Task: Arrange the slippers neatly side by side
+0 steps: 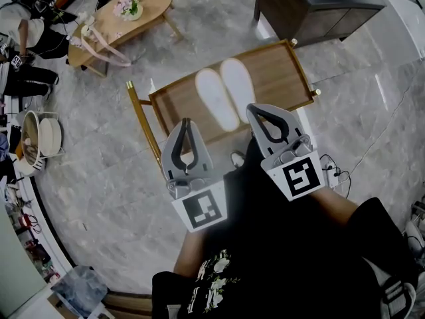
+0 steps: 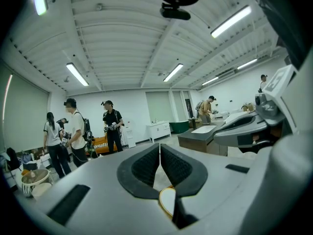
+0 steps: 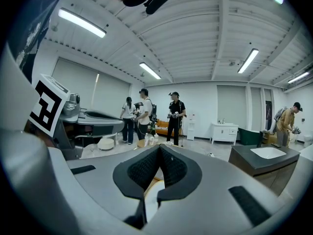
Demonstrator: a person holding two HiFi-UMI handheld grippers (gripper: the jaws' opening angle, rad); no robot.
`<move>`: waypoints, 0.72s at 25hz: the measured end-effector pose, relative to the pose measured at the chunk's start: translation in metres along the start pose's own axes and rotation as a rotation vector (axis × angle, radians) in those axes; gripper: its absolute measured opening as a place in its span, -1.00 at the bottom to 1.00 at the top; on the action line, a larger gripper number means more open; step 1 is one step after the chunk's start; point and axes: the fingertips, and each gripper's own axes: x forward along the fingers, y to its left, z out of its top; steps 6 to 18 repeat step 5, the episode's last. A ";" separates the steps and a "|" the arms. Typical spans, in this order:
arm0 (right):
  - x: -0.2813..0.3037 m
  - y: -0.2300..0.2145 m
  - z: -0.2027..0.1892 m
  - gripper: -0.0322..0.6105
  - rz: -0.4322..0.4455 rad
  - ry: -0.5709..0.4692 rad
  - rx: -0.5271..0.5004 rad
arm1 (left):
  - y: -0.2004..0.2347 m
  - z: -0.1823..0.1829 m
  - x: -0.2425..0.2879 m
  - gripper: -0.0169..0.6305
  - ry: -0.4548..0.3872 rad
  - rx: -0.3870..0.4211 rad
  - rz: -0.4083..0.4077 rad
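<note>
With the left gripper (image 1: 186,122) and right gripper (image 1: 257,110) hovering pressed together and empty beside the wooden table (image 1: 279,72), the white slippers (image 1: 226,93) are lying paired on it, probably light, soft and best pinched at the heel rim.

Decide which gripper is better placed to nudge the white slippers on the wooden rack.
Right, probably: the right gripper, shut, appears just by the nearer end of one slipper; the left gripper, also shut, sits further to the side.
</note>
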 end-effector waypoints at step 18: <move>0.002 0.011 0.001 -0.91 0.010 0.003 0.001 | 0.006 -0.002 -0.005 -0.92 0.000 -0.003 0.003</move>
